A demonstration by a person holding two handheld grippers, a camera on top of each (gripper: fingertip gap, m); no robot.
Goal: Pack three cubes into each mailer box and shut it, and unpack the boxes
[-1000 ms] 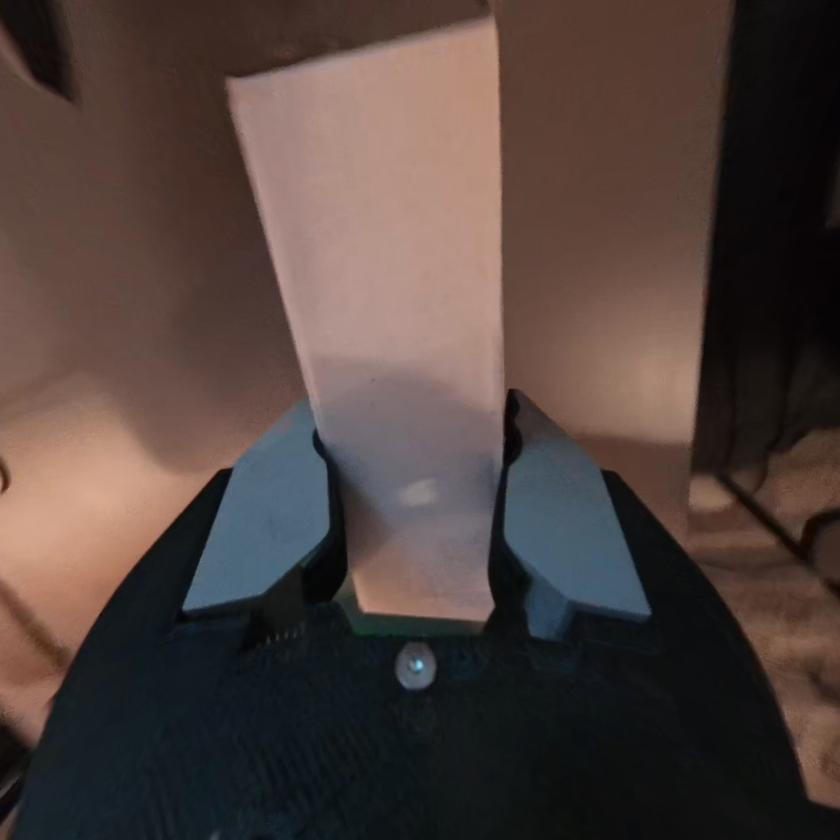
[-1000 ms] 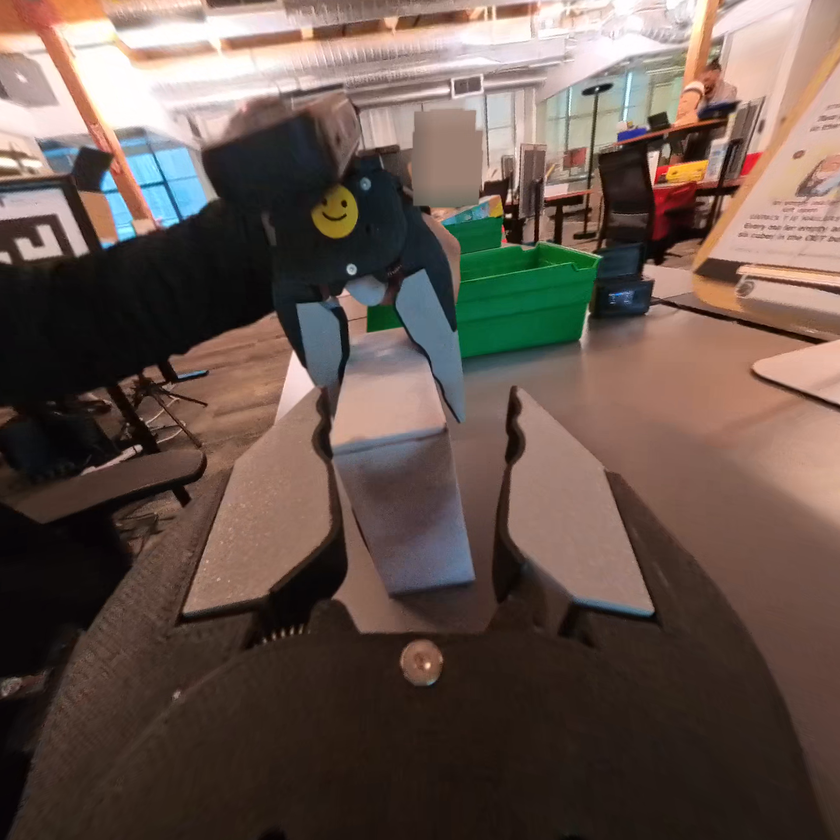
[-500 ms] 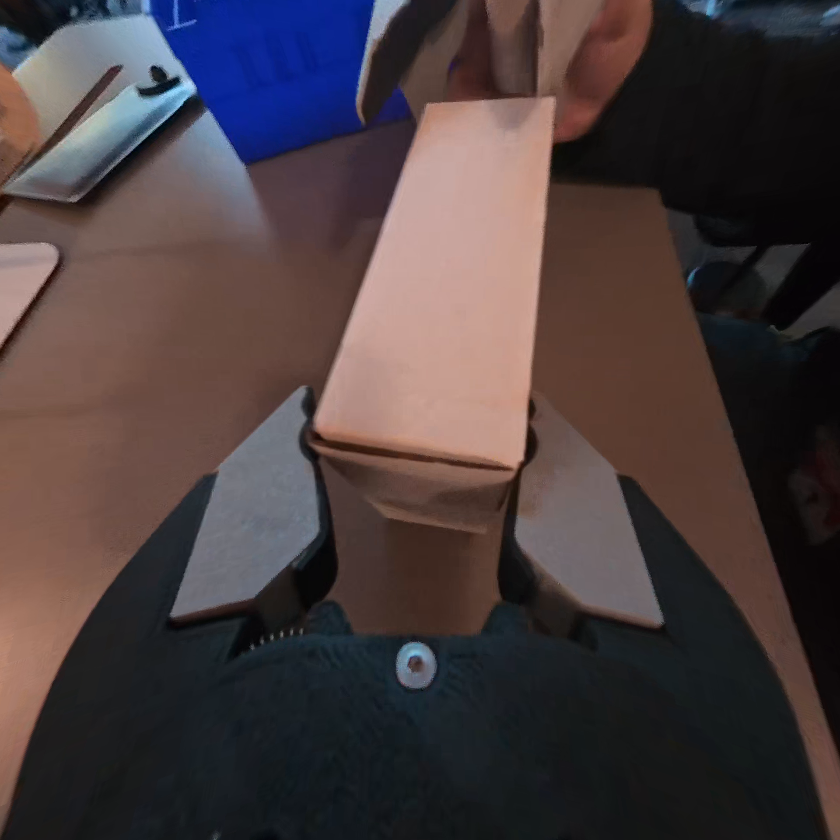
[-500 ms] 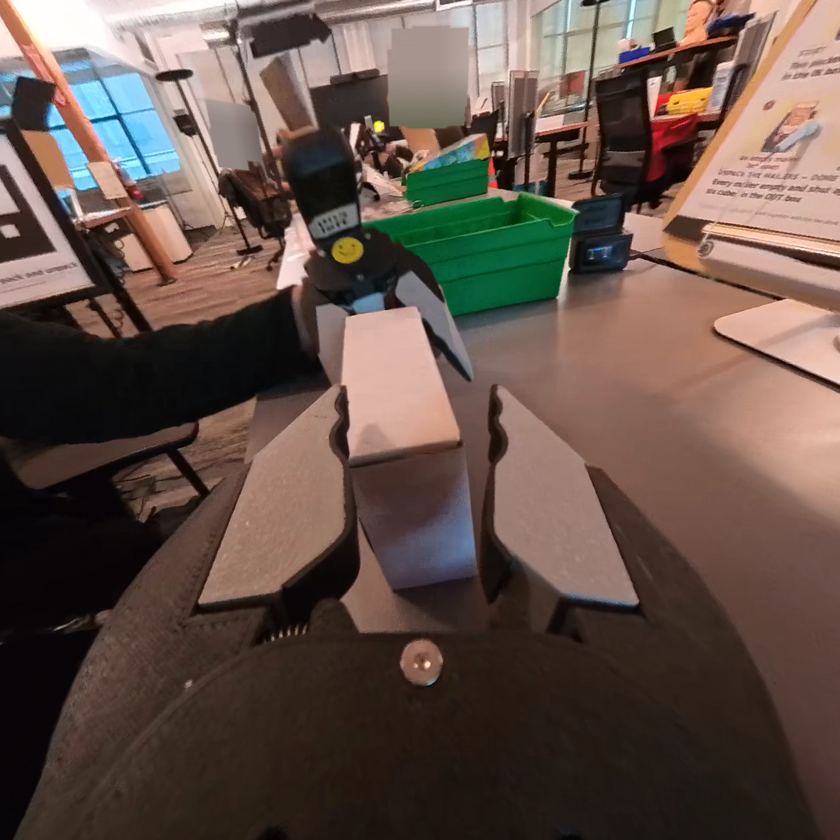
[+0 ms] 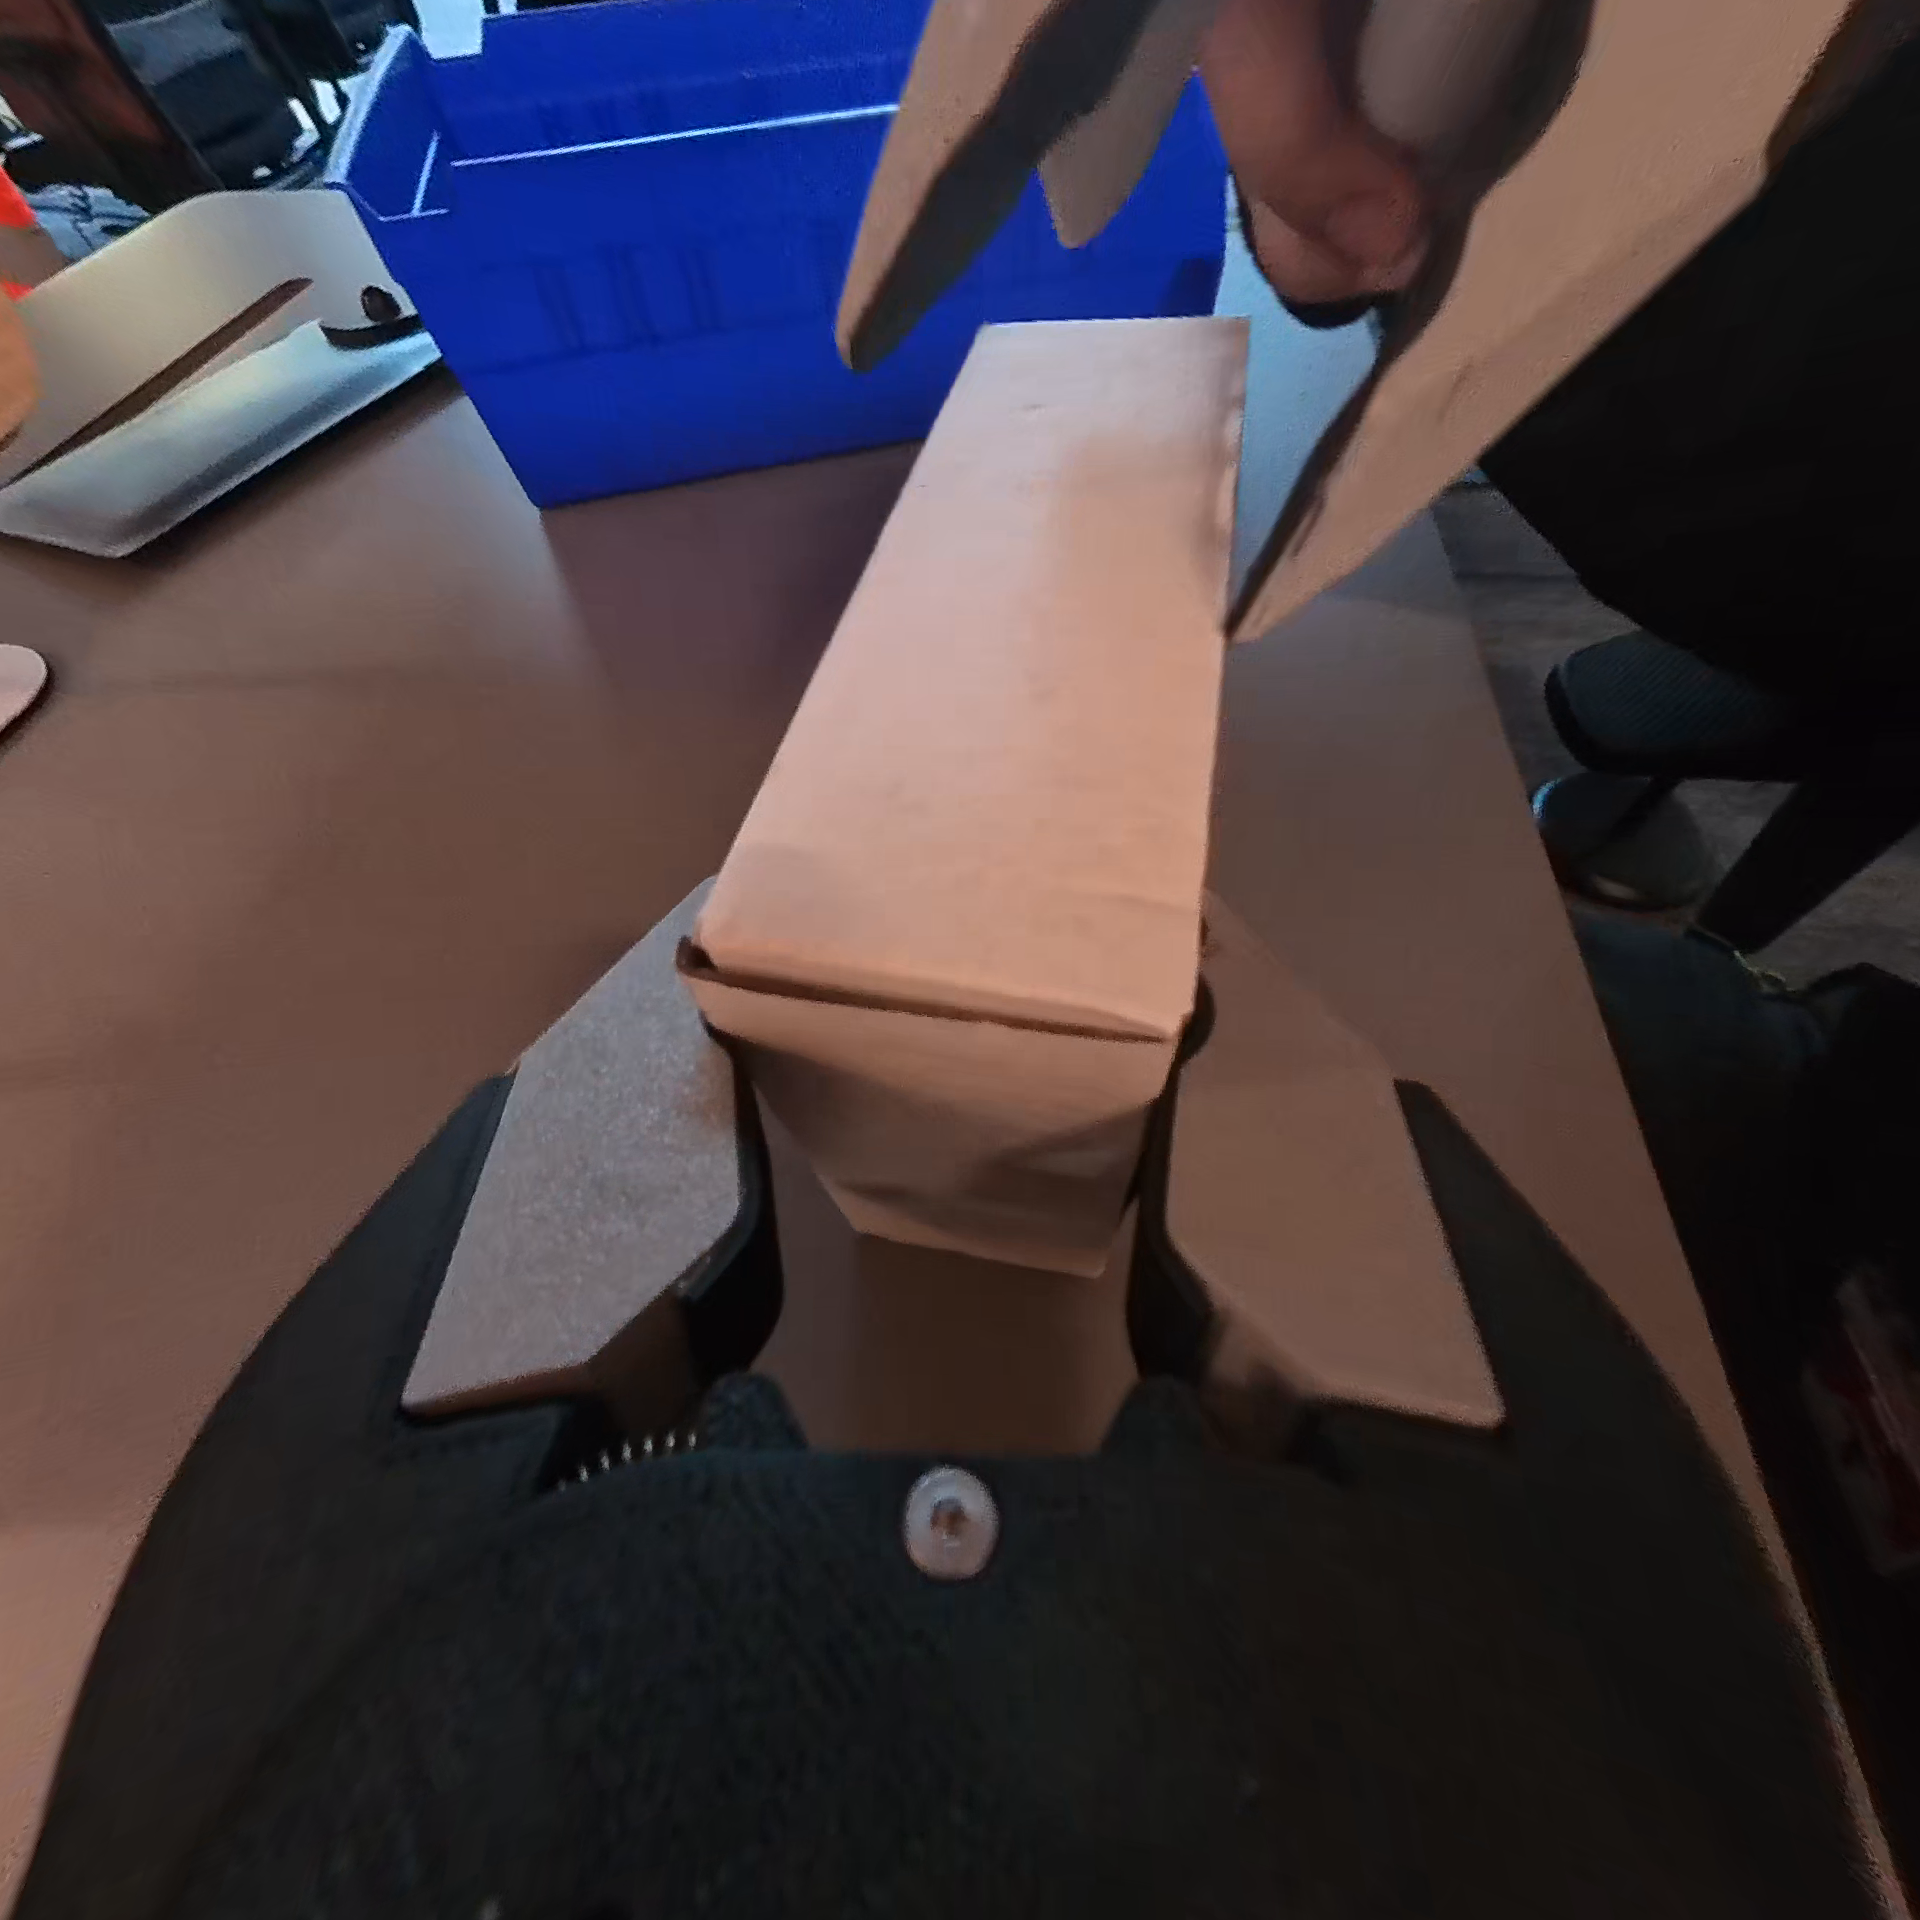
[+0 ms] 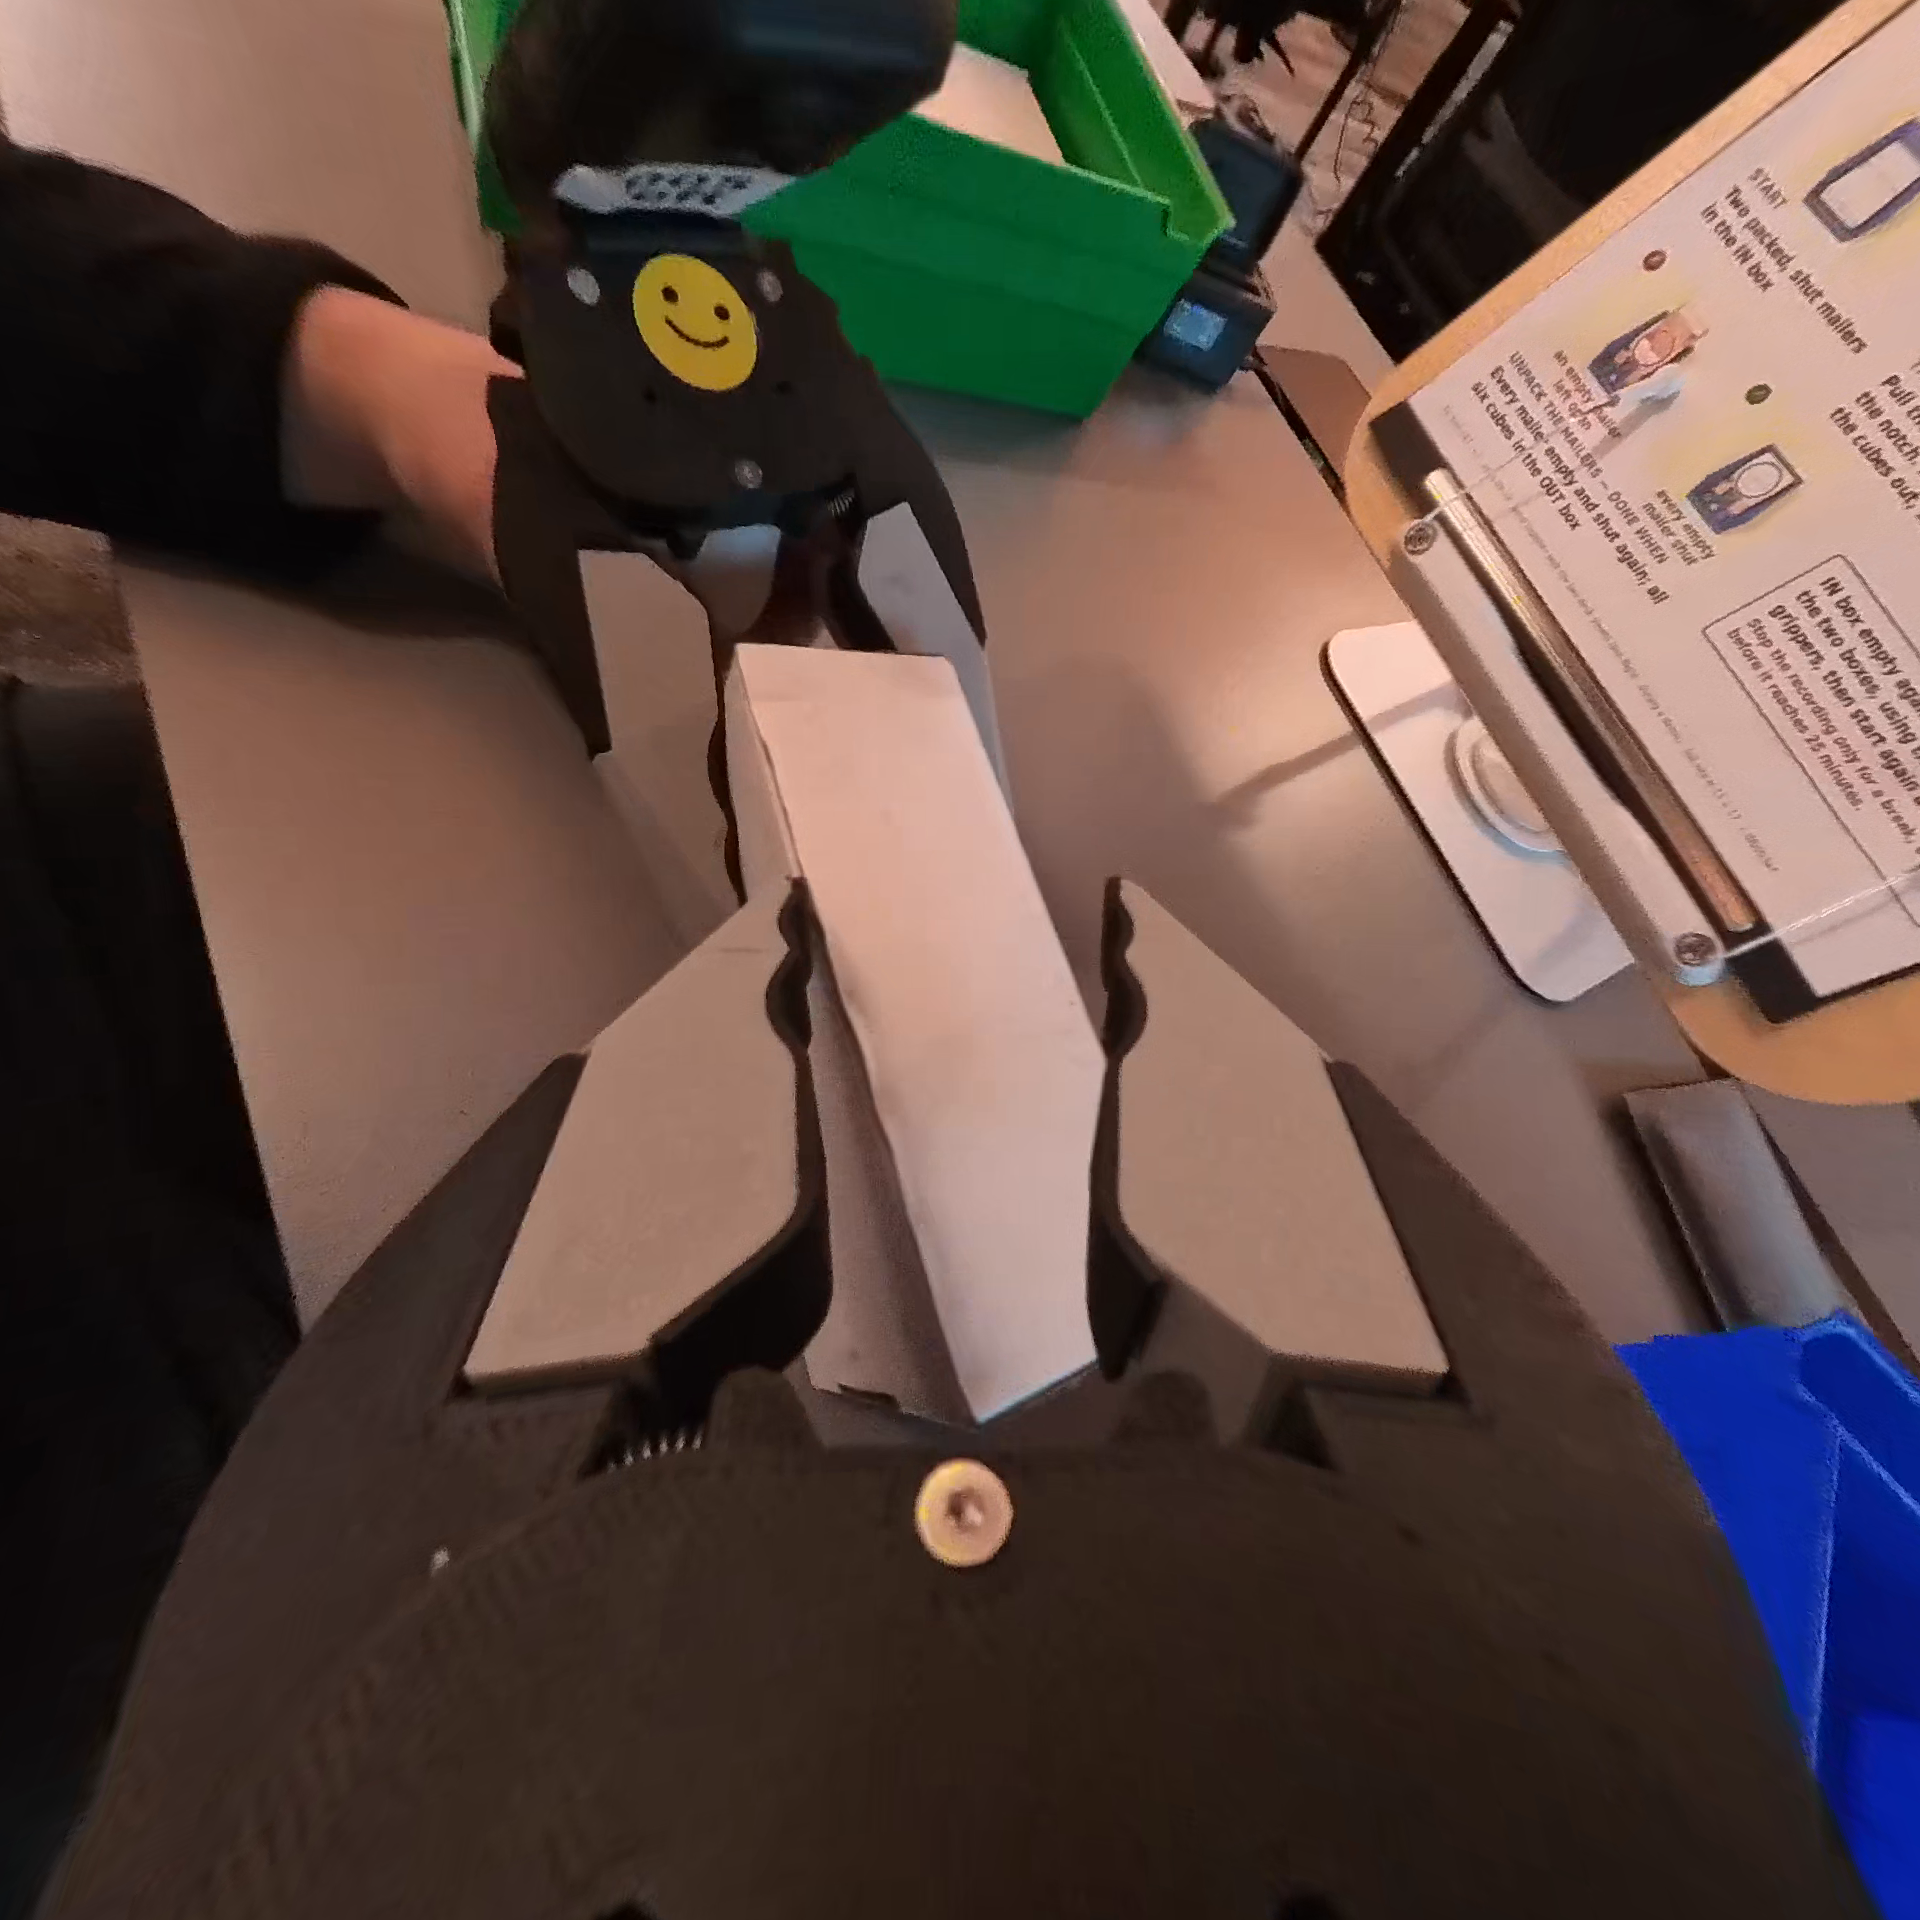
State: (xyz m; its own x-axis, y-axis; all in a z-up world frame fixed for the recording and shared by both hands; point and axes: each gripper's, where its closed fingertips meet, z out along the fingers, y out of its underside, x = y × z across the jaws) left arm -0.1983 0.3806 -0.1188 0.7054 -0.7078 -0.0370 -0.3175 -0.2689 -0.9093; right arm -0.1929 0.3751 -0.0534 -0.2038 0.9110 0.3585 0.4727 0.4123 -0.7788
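A long pale mailer box (image 5: 997, 675) is held off the grey table, its lid shut. My left gripper (image 5: 956, 914) is shut on its near end, where an end flap shows below the edge. It also shows in the right wrist view (image 6: 790, 665), clamped on the far end of the box (image 6: 935, 987). My right gripper (image 6: 956, 894) is open and straddles the other end; the box reaches deep between its fingers, which lie close along both sides. In the left wrist view the right gripper (image 5: 1039, 488) hangs over the far end. No cubes are in view.
A blue bin (image 5: 779, 312) stands behind the box and shows at the right (image 6: 1818, 1558). A green bin (image 6: 987, 291) and a small black device (image 6: 1205, 332) stand at the far side. A sheet on a stand (image 6: 1662, 520) is to the right. The table edge and a chair (image 5: 1662, 727) lie right. The gap from one gripper's tips to the other's is roughly 7 cm.
My right gripper has slid forward along the box and tipped downward, so the box now sits deep between its fingers. My left gripper keeps its hold on the box.
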